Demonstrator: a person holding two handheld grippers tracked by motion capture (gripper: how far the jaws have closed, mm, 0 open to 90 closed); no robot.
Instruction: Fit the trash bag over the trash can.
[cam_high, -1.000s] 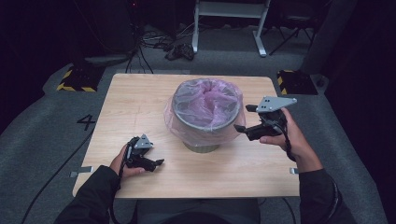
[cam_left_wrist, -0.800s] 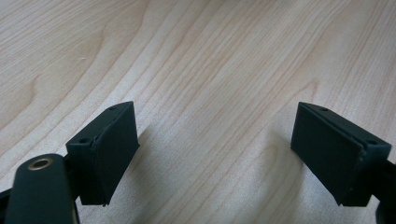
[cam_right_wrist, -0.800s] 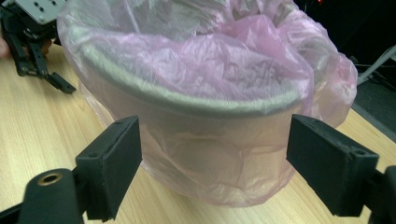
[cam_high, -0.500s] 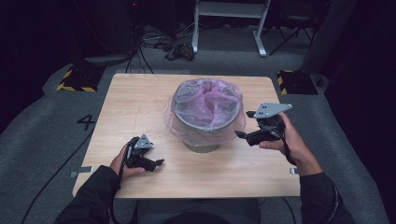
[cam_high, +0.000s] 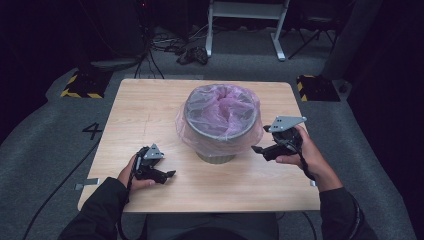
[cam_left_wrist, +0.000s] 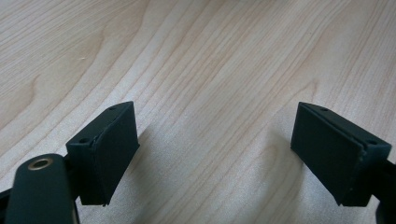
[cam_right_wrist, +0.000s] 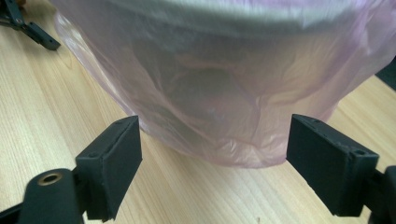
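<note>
Pink bin liner (cam_high: 220, 107) (unlabelled), right claw (cam_right_wrist: 212, 161) apart beside it, left claw (cam_left_wrist: 215, 149) apart, floor numeral 4 (cam_high: 93, 131)

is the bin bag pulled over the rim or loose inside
Pulled over: the pink bin bag covers the grey bin's rim and its hem hangs down the outside, above the table.

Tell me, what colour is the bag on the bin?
Pale see-through pink bag, clearest in the right gripper view.

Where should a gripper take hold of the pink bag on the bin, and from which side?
Probably the bag's loose overhang below the bin's rim: thin, slack film that open jaws can pinch. Come level from the right gripper's side, which already faces it.
</note>
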